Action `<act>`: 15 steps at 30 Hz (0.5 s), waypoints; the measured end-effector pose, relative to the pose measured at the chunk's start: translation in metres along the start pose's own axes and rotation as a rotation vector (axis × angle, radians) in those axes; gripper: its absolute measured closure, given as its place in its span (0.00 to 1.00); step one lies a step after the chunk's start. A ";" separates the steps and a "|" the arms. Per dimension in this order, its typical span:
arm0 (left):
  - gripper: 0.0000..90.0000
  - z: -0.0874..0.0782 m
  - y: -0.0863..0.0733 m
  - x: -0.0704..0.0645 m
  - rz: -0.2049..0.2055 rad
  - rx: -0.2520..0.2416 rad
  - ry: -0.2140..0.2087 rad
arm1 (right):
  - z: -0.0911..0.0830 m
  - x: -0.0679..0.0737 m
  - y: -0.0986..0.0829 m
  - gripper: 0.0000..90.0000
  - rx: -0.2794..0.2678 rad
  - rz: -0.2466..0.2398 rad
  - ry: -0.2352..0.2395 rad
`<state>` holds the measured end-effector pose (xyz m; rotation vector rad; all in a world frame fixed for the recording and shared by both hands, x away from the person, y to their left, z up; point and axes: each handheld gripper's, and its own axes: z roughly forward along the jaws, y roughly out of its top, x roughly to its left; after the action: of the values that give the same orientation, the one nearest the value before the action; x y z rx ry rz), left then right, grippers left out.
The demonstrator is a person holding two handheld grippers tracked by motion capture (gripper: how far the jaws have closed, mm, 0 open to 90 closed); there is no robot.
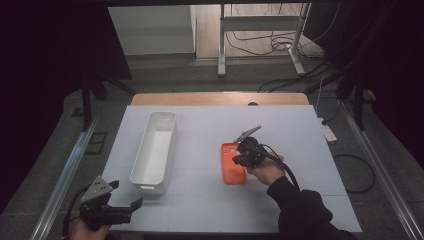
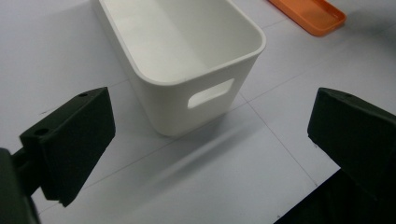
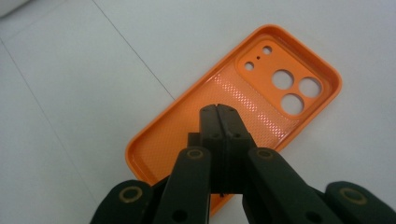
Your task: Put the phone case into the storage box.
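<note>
An orange phone case [image 1: 230, 167] lies flat on the white table, inside up, camera holes at its far end. My right gripper [image 1: 238, 159] hovers over it, held by a hand in a dark sleeve. In the right gripper view its jaws [image 3: 218, 112] are pressed together above the middle of the case [image 3: 275, 88], with nothing between them. A long white bin [image 1: 141, 155] stands empty at the left. My left gripper [image 1: 126, 194] sits at the table's front left corner, open. Its wide-apart jaws [image 2: 212, 135] face the bin's handle end [image 2: 173, 109]; the case [image 2: 310, 14] shows beyond.
The white tabletop [image 1: 290, 125] has a wooden strip [image 1: 220, 98] along its far edge. Beyond it on the floor stand a metal frame [image 1: 260, 22] and loose cables [image 1: 280, 45]. A power strip [image 1: 328, 132] lies by the table's right side.
</note>
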<state>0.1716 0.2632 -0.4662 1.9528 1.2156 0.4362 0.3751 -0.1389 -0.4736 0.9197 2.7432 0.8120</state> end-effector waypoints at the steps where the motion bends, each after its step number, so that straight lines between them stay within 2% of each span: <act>1: 0.02 0.000 0.000 0.000 0.000 0.000 0.000 | 0.001 0.000 -0.001 0.99 0.000 0.001 0.000; 10: 0.02 0.000 0.000 0.000 0.000 -0.001 -0.001 | 0.008 -0.003 -0.009 0.99 0.014 0.017 0.016; 15: 0.02 0.000 0.000 0.000 -0.001 -0.002 -0.003 | 0.012 -0.001 -0.012 0.99 0.027 0.006 0.015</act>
<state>0.1716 0.2634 -0.4662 1.9506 1.2137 0.4342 0.3730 -0.1426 -0.4900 0.9307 2.7719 0.7881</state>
